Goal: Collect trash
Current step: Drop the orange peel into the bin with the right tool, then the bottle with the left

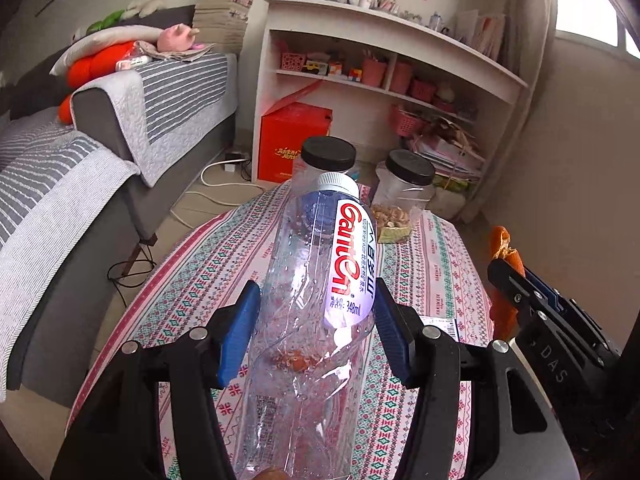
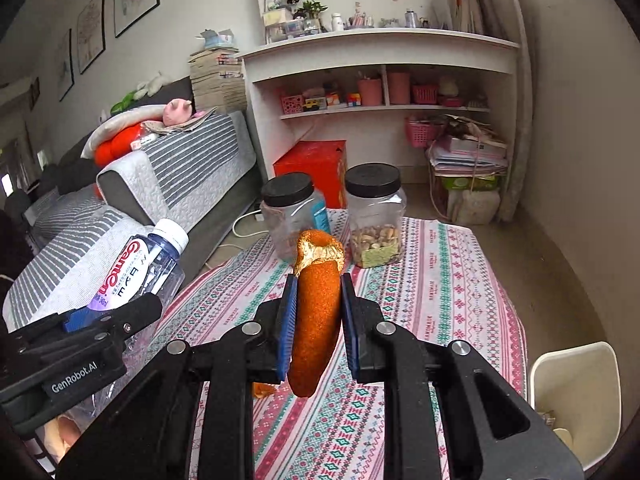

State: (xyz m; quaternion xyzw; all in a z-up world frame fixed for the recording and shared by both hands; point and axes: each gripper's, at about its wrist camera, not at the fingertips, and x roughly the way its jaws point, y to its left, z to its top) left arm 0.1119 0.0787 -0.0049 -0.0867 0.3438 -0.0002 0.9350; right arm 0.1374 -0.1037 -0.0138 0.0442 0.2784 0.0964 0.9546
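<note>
My left gripper (image 1: 316, 320) is shut on an empty clear plastic water bottle (image 1: 316, 280) with a white cap and a red-lettered label, held above the patterned table. The bottle also shows at the left of the right wrist view (image 2: 136, 268). My right gripper (image 2: 318, 312) is shut on a piece of orange peel (image 2: 316, 312), held above the table. The peel and right gripper show at the right edge of the left wrist view (image 1: 506, 256). A cream trash bin (image 2: 576, 396) stands on the floor to the right of the table.
Two clear jars with black lids (image 2: 288, 216) (image 2: 374, 216) stand at the far end of the table with the patterned cloth (image 2: 440, 280). A small peel scrap (image 2: 264, 390) lies on the cloth. A grey sofa (image 2: 180, 176), red box (image 2: 312, 168) and white shelf (image 2: 380, 52) lie beyond.
</note>
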